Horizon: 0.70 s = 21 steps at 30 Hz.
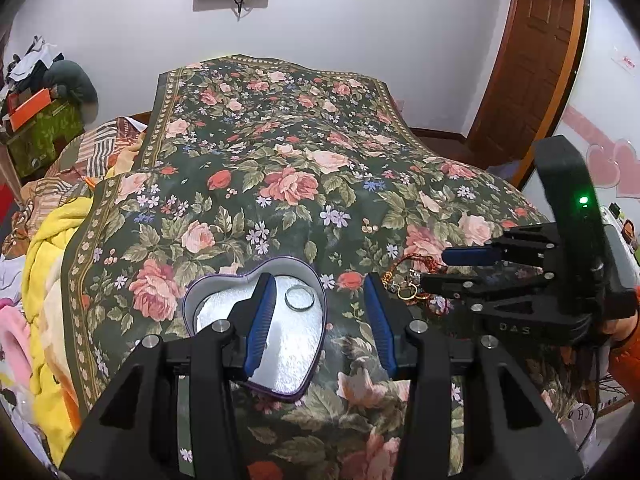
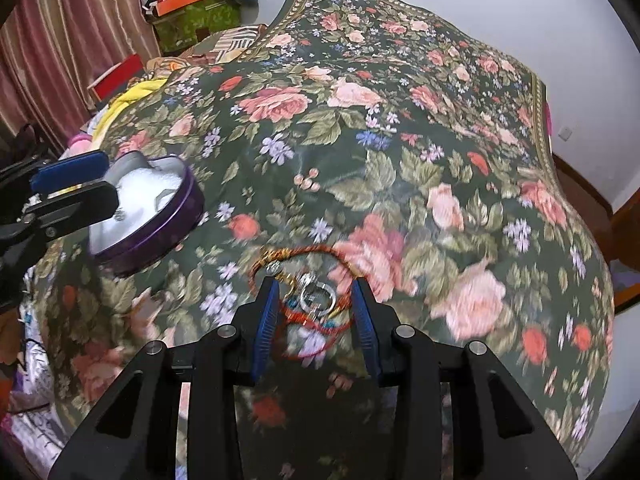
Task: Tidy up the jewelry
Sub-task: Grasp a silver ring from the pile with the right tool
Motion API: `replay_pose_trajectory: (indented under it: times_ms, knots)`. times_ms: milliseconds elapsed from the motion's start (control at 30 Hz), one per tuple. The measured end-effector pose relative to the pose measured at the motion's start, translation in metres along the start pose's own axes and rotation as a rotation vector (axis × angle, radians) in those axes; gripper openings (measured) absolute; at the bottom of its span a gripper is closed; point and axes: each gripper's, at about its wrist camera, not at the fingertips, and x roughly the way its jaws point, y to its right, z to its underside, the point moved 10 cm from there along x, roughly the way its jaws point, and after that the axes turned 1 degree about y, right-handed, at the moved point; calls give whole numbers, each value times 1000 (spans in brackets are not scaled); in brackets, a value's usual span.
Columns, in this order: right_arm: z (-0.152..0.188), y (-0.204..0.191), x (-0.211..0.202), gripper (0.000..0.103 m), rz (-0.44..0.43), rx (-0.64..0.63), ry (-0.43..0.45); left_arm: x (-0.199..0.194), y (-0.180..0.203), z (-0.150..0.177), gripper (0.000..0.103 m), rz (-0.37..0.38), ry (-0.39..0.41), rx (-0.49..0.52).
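A purple heart-shaped tin (image 1: 224, 280) with a silvery inside lies on the floral bedspread; it also shows in the right wrist view (image 2: 160, 232). A clear bangle (image 1: 299, 298) lies inside it. My left gripper (image 1: 320, 292) is open, its left finger over the tin, its right finger beside it. A pile of jewelry (image 2: 316, 298) with silver rings and red and gold cords lies to the tin's right; it also shows in the left wrist view (image 1: 408, 286). My right gripper (image 2: 316, 284) is open around the pile, holding nothing.
The floral bedspread (image 1: 288, 168) covers the bed. Yellow and striped blankets (image 1: 48, 264) are heaped at the left. Boxes and clothes (image 1: 36, 116) stand in the far left corner. A wooden door (image 1: 532, 60) is at the right.
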Motion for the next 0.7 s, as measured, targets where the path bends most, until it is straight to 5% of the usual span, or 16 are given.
replay_pose_trajectory:
  times_ms: [267, 700]
  knots:
    - [1, -4, 18, 20, 11, -64, -31, 8, 4, 0, 44, 6, -4, 24]
    - [-1, -3, 12, 18, -24, -30, -4, 16, 28, 6, 45, 72, -42, 38]
